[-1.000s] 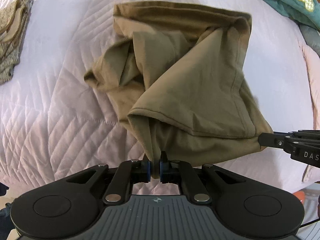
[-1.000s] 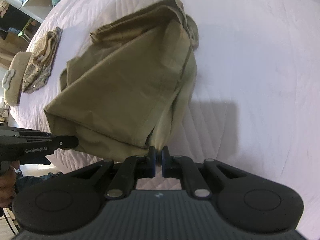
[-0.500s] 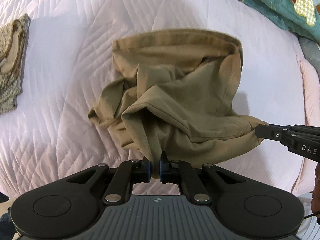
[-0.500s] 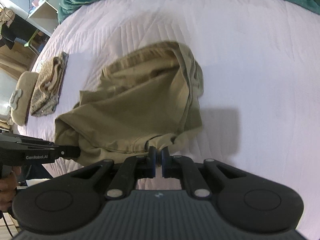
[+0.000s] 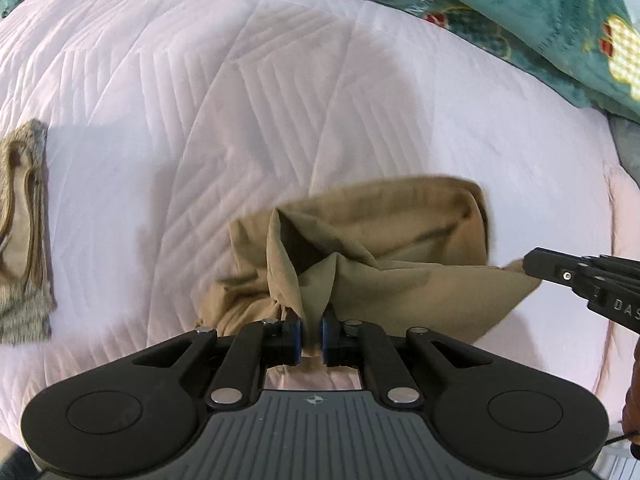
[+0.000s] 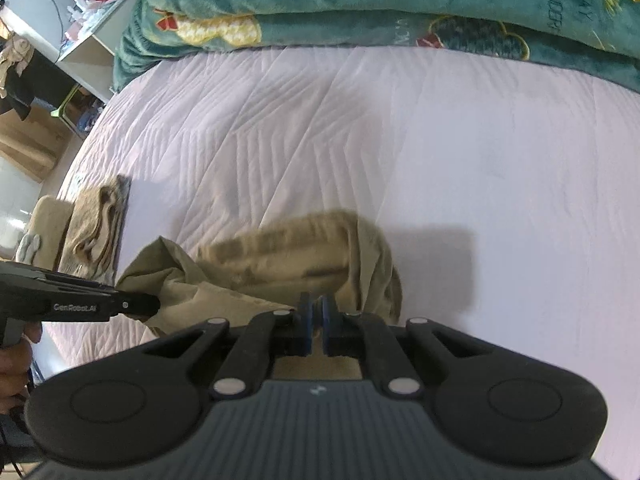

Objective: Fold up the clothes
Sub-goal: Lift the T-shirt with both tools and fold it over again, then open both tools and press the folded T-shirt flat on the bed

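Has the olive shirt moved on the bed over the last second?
Yes. The olive shirt has been drawn toward the near edge of the white quilt, away from the teal blanket, leaving more bare quilt beyond it, both grippers clamped on.

tongs: 2 (image 5: 311,334) (image 6: 314,330) | olive garment: 1 (image 5: 400,276) | folded knit: 1 (image 5: 24,232) | green blanket: 1 (image 5: 520,8)

The olive garment (image 5: 400,280) is soft, matt woven cloth with a smooth face, creased into folds. It lies on a pale pink bedspread (image 5: 240,100) of matt quilted fabric stitched in ribbed diagonal panels, with a plush, velvety teal blanket (image 6: 360,0) at the far edge. The left gripper (image 5: 311,336) and right gripper (image 6: 315,322) are matt black plastic with shiny metal pivot pins, and a fuzzy grey-brown knit garment (image 5: 24,232) lies at the left.
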### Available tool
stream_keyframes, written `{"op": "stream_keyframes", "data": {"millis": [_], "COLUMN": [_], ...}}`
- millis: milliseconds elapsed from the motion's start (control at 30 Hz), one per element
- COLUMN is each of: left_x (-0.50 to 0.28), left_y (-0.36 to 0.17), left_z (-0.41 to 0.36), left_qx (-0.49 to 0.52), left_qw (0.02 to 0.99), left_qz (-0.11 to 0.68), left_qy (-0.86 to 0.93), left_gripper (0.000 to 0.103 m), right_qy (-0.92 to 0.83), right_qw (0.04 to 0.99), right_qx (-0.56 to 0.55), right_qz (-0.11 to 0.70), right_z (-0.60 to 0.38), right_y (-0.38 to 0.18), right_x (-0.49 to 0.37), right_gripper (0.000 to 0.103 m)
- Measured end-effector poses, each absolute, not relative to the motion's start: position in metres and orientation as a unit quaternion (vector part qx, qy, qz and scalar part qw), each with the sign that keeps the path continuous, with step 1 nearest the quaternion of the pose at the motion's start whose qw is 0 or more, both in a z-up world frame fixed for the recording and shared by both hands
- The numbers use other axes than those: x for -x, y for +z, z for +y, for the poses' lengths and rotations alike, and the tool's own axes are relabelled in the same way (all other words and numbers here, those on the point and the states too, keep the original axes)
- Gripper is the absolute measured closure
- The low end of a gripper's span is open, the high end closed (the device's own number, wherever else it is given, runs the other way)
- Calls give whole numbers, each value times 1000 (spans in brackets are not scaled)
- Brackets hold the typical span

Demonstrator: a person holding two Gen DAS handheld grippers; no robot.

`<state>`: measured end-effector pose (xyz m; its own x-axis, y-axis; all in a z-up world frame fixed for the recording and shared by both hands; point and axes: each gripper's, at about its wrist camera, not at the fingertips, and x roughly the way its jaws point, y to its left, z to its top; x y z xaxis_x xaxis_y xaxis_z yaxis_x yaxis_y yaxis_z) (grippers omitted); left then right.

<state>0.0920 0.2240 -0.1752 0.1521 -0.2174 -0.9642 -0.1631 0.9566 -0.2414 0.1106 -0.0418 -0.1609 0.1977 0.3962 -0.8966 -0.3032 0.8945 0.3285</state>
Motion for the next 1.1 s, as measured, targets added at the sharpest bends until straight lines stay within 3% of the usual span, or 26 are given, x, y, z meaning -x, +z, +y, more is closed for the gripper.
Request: {"op": "stream_keyframes", "data": {"millis": [500,533,567,633,1100], "left_x": [-166,-167,-167,-165,-81], "left_y": [-221,-223,-224,-222,-147], "left_z": [234,236,238,243,238], "left_qx": [147,146,143,136,122], "left_qw": [736,737,740,746,792], "left_qz": [661,660,657,652,597], "left_qy": [-4,0,8,20,32], "left_gripper": [84,80,66,48,48], "right_qy": [207,203,197,188,173], "right_qw": [766,765,766,770,826], "right_qx": [-8,-3,2,5,9], "right_qz": [609,611,612,610,536], "right_z": [-25,-23,-23,-26,-54], "right_y": [-215,-219,-222,-223,-147], "right_x": [-190,-192,-193,-194,-118], "right_gripper": [98,98,97,96,95]}}
